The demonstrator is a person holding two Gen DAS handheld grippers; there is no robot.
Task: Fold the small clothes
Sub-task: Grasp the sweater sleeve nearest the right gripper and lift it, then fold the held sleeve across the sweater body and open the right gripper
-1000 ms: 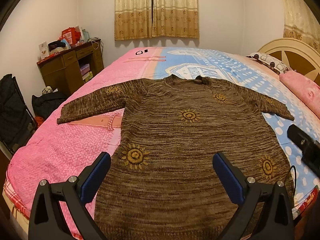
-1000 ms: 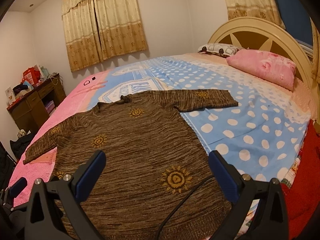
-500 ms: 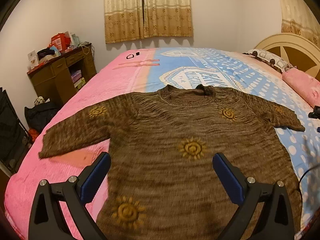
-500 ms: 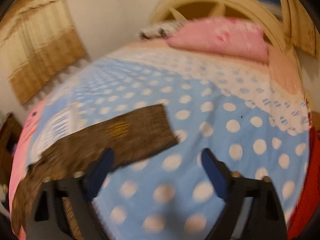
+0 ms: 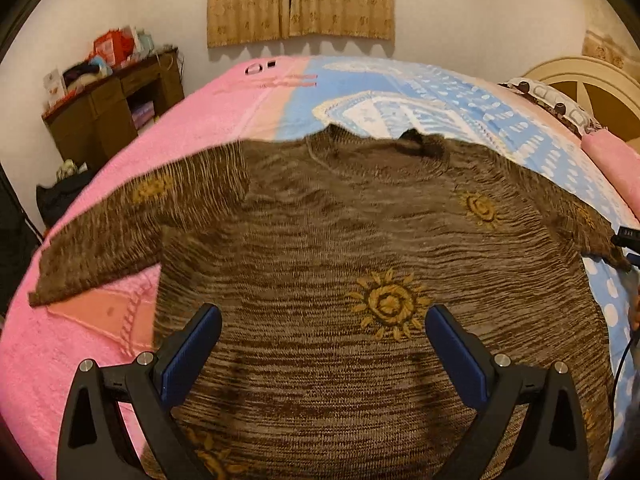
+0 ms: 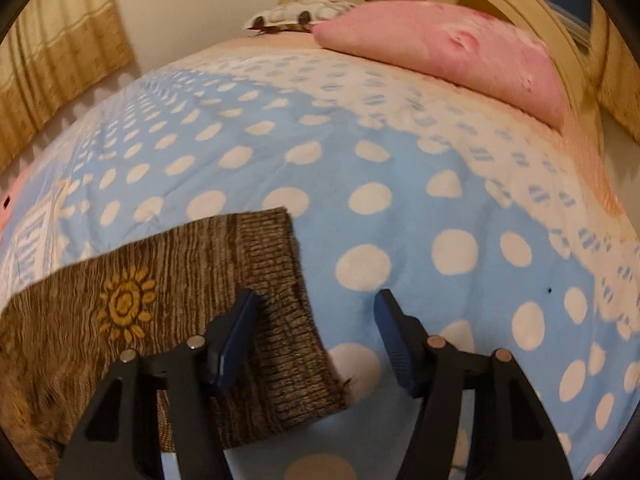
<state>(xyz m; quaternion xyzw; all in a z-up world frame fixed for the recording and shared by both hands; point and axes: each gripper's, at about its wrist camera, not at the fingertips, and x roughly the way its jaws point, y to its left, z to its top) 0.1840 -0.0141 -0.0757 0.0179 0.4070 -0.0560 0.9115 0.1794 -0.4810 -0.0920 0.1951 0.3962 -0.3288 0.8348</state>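
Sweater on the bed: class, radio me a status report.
Left gripper open above sweater. Right gripper, jaws closing, sleeve cuff between them, not pinched. Sweater flat, unfolded. Nothing in the way.

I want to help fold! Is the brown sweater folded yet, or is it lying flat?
Lying flat, not folded. The sweater is spread on the bed, both sleeves stretched out sideways, no layer doubled over.

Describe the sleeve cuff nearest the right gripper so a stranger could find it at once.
Start at the pink pillow by the headboard and come down the blue polka-dot blanket. The sleeve cuff ends the brown sweater, at the right gripper. It is a ribbed band, beyond the yellow sun motif.
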